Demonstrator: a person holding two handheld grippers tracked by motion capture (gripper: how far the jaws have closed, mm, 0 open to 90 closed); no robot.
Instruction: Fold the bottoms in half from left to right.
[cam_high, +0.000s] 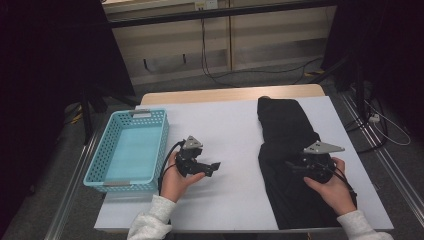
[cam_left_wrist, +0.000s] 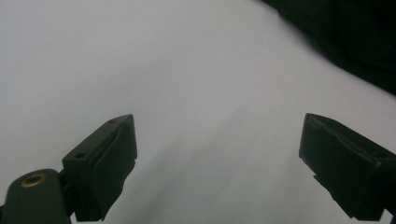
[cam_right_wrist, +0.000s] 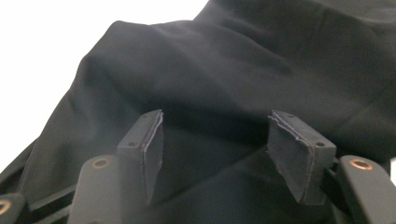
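We see a black garment (cam_high: 287, 150) lying lengthwise on the right half of the white table (cam_high: 225, 135). Our right gripper (cam_right_wrist: 215, 154) hovers over its middle, jaws apart, the cloth lying below and ahead of the fingers (cam_right_wrist: 152, 149), not pinched. Our left gripper (cam_left_wrist: 217, 163) is wide open over bare table, the garment well off to its far right. A blue basket (cam_high: 97, 165) sits at the left.

— The black folded garment (cam_high: 287, 150)? Matt woven cloth, softly creased.
— And the turquoise perforated basket (cam_high: 107, 145)?
— Plastic, faintly glossy. It sits on a white, smooth, matt table cover (cam_high: 225, 130); bare wood edge behind.
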